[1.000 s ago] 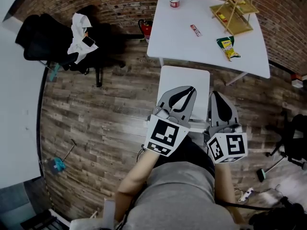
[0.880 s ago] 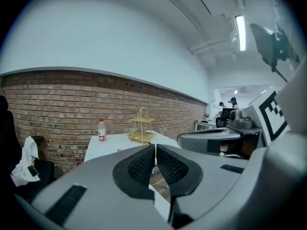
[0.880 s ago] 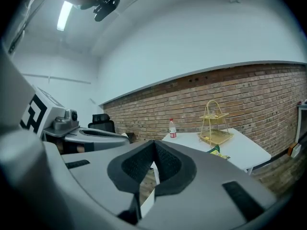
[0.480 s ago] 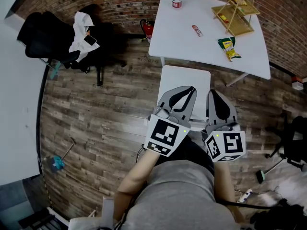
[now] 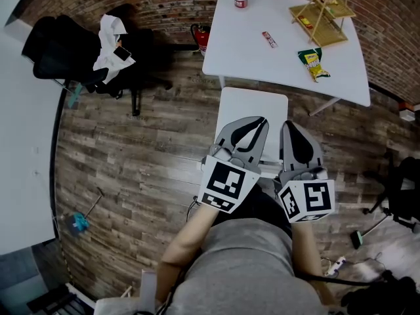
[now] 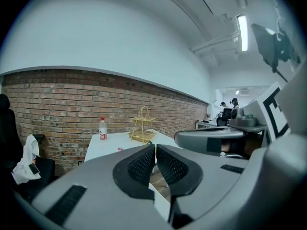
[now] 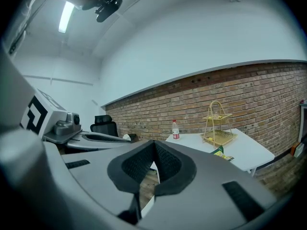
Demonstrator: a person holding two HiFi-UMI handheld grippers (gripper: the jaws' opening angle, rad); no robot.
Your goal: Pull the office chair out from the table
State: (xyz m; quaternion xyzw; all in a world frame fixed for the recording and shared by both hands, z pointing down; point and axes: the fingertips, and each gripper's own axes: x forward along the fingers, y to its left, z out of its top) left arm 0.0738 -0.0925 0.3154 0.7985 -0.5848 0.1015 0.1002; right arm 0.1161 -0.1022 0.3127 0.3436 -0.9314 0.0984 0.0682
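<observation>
Wooden floor (image 5: 144, 163): one table (image 5: 249, 54), one white chair (image 5: 252, 105); left gripper (image 5: 261, 123), right gripper (image 5: 289, 125) fingers together.

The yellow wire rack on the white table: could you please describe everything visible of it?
The rack looks like thin yellow metal wire: two flat tiers under a tall arched handle. It stands upright near the far right corner of the white table. It holds small items; a green snack packet lies beside it.
</observation>
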